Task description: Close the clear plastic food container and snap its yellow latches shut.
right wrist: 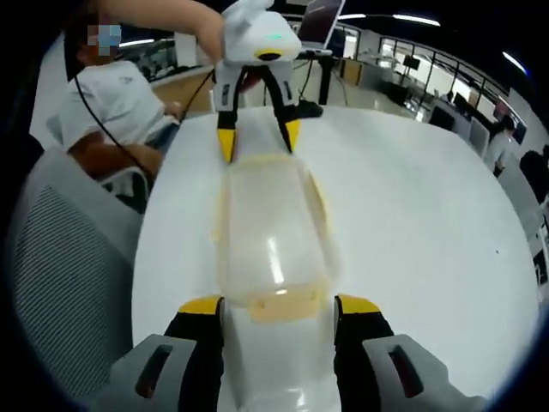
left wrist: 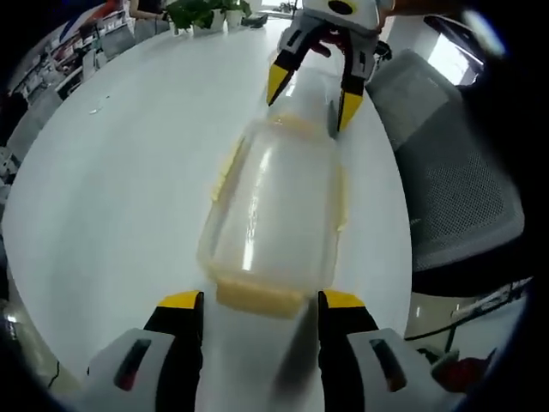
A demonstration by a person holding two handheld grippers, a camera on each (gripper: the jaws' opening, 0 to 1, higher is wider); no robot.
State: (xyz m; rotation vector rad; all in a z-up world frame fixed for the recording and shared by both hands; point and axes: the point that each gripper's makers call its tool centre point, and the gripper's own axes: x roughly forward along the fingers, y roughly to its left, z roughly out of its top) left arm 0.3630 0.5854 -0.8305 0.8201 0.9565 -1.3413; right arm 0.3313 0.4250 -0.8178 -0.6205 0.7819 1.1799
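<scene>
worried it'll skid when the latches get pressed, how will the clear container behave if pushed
The clear container looks empty, so probably light. On the smooth white table it may well slide. Both tongs, left and right, bracket opposite ends, likely steadying it.

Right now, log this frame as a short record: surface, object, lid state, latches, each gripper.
surface: white table
object: clear plastic food container, lying lengthwise between the two grippers
lid state: appears on; seal cannot be told
latches: yellow latch at the left gripper's end, another at the right gripper's end; snapped or not, unclear
left gripper: open, jaws either side of the near latch
right gripper: open, jaws either side of the opposite end
nearby: grey mesh chair beside the table
</scene>
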